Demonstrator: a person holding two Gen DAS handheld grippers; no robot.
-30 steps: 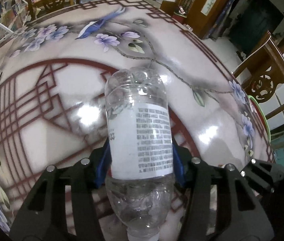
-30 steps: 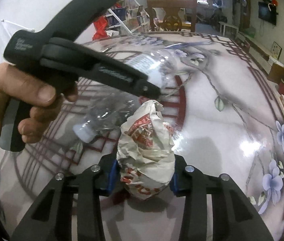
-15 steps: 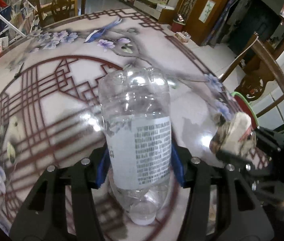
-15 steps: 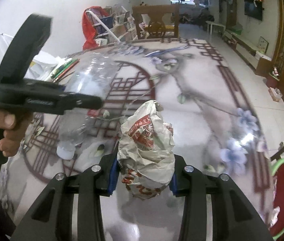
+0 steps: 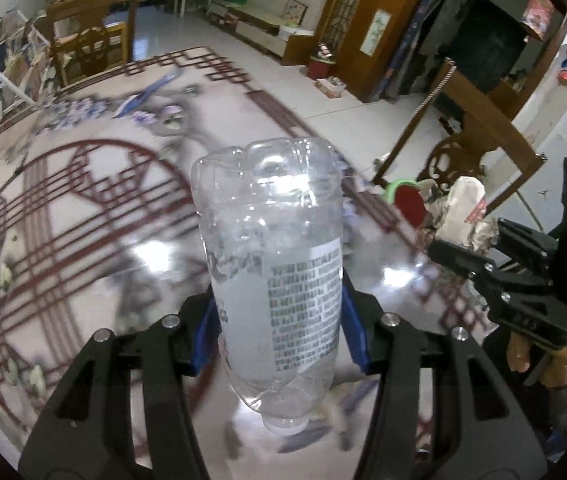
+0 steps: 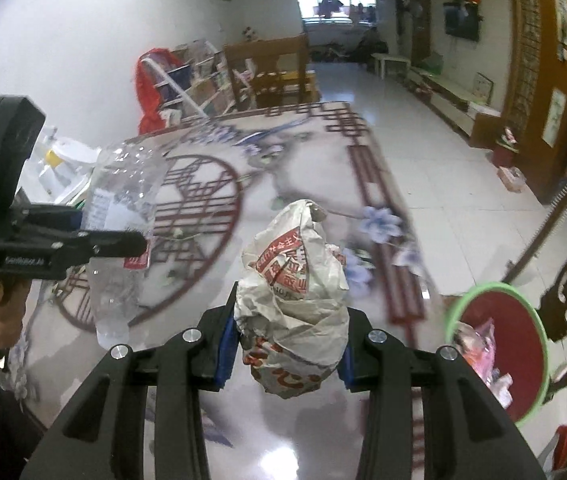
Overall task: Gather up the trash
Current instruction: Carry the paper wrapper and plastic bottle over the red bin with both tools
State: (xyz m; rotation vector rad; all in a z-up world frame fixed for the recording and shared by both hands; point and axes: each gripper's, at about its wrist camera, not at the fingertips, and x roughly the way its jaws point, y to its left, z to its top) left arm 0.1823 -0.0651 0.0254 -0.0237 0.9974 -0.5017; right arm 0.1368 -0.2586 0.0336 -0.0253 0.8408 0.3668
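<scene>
Both grippers have risen off the tabletop (image 6: 363, 420) and swung toward its right edge since a second ago. The left gripper (image 5: 279, 328) clamps a clear plastic bottle (image 5: 271, 264) between its blue pads, cap toward the camera. The right gripper (image 6: 283, 348) pinches a crumpled paper wrapper (image 6: 295, 300). Past that edge stands a green-rimmed red bin (image 6: 495, 344) with trash inside.

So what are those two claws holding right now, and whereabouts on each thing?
The left claw grips a clear plastic bottle around its labelled middle, cap pointing down. The right claw clamps a crumpled paper wrapper by its lower sides.
</scene>
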